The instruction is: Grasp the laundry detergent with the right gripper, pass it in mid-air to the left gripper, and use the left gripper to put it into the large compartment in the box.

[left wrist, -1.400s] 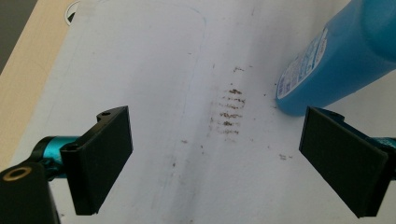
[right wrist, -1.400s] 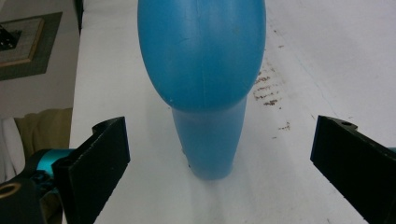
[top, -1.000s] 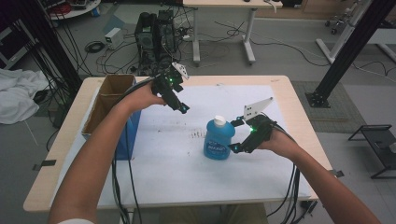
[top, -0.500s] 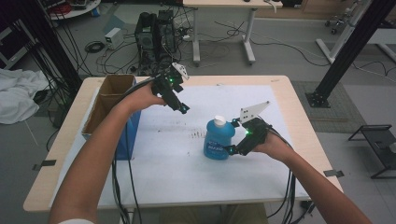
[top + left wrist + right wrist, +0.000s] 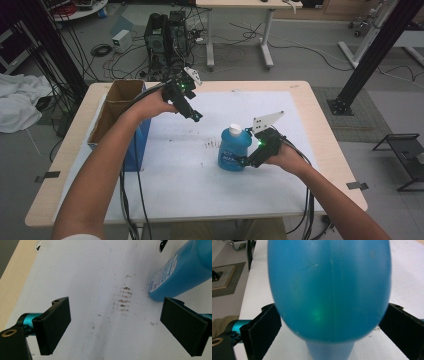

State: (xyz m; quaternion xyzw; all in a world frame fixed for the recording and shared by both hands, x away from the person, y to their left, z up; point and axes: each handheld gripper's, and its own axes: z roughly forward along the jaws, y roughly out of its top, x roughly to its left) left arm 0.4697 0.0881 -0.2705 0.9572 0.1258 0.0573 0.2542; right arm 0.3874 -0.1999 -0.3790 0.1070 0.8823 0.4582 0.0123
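Observation:
A blue bottle (image 5: 234,147) with a white cap stands on the white sheet (image 5: 190,175) near the table's middle. My right gripper (image 5: 243,161) reaches it from the right, low at its base. In the right gripper view the bottle (image 5: 329,290) sits close between the wide jaws of my right gripper (image 5: 329,332), and I see no squeeze on it. My left gripper (image 5: 196,117) hangs above the sheet's back left, open and empty. In the left gripper view, the jaws of my left gripper (image 5: 115,322) frame bare sheet, with the bottle (image 5: 180,270) at the upper right.
An open cardboard box (image 5: 117,100) with a blue side stands at the table's left edge. Brown smudges (image 5: 212,145) mark the sheet left of the bottle. Cables trail from both grippers off the near edge.
My right gripper has moved left along the sheet and now has its jaws around the bottle's lower part. The left gripper has stayed where it was.

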